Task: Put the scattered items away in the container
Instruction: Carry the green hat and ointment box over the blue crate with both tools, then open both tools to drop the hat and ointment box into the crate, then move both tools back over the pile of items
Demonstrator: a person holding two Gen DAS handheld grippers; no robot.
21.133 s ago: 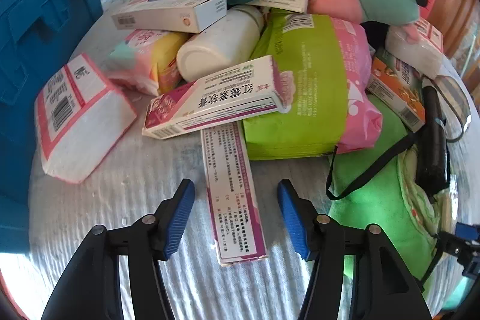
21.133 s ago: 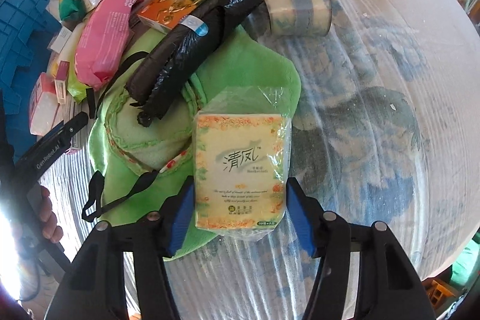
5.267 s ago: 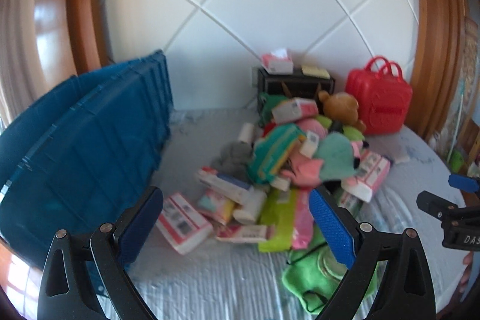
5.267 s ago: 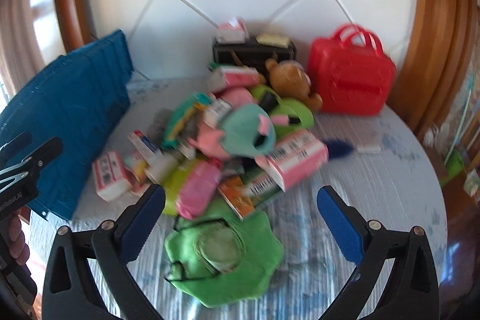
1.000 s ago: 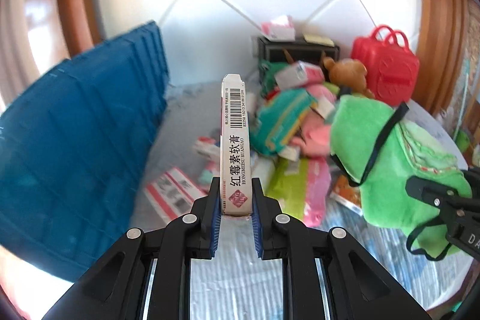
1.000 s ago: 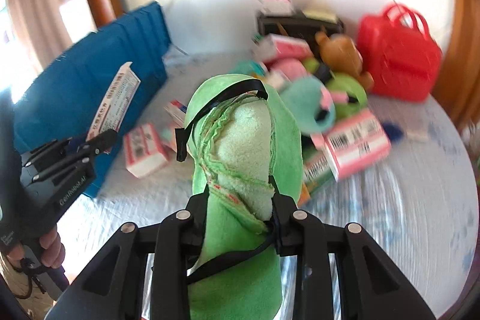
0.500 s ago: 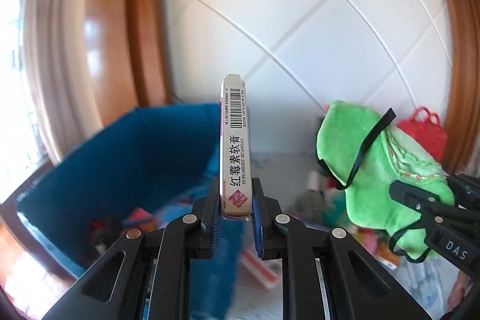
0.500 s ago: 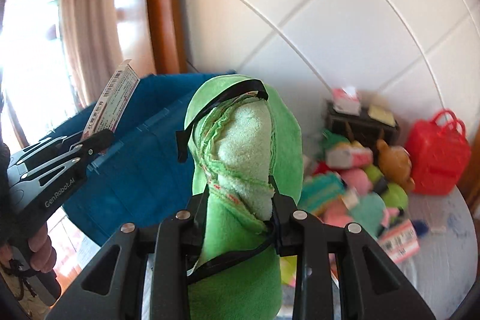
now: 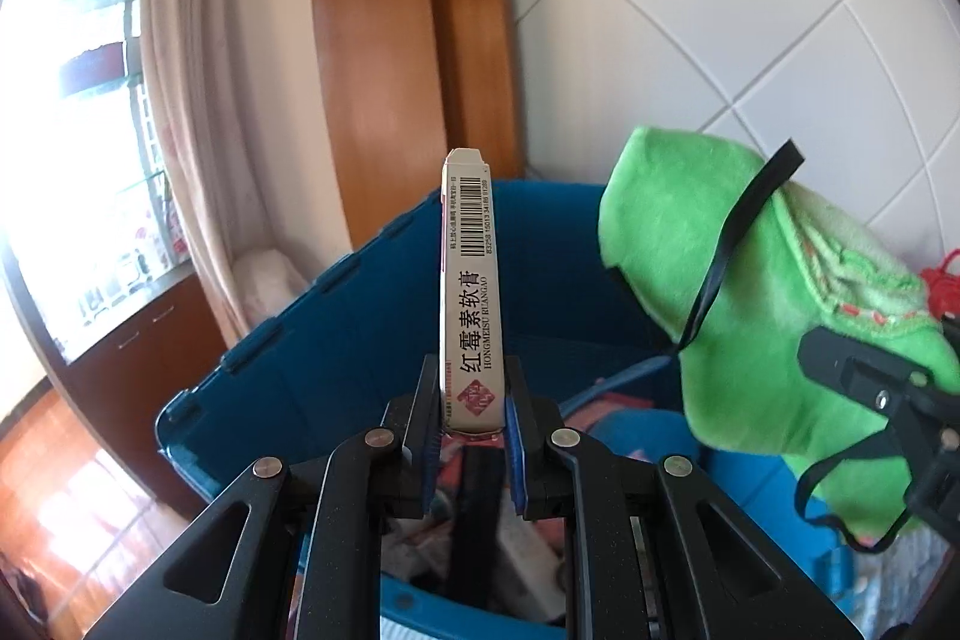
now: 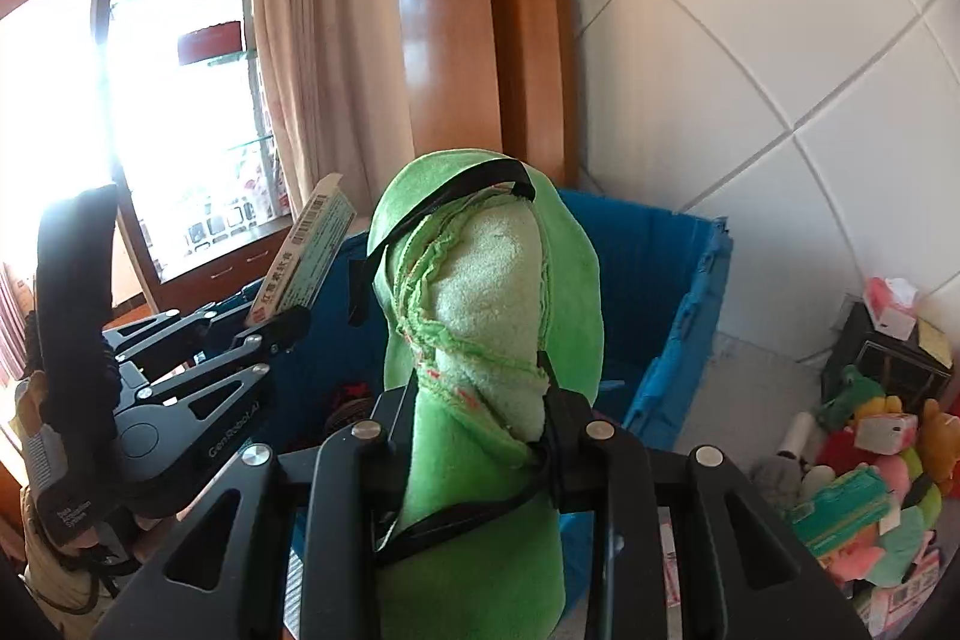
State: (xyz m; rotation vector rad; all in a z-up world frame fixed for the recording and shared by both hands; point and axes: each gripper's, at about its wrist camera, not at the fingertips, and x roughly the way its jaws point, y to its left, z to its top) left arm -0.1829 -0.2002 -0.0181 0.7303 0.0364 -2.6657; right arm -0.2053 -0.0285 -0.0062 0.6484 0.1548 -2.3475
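Left gripper (image 9: 471, 415) clamps an upright box (image 9: 470, 292); right gripper (image 10: 480, 403) clamps a green cloth (image 10: 480, 520), both above the blue bin (image 9: 288, 358).

Matt printed cardboard on the ointment box (image 9: 471, 292). Fuzzy green fleece, with pale terry lining, on the cloth hat (image 10: 489, 316). Ribbed blue plastic for the storage crate (image 10: 690, 292). Glossy varnished wood on the door frame (image 9: 384, 40); smooth glazed wall tiles (image 9: 750, 10).

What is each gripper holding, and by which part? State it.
The left gripper clamps the ointment box by its lower end. The right gripper pinches the green plush bag around its middle, above the blue bin.
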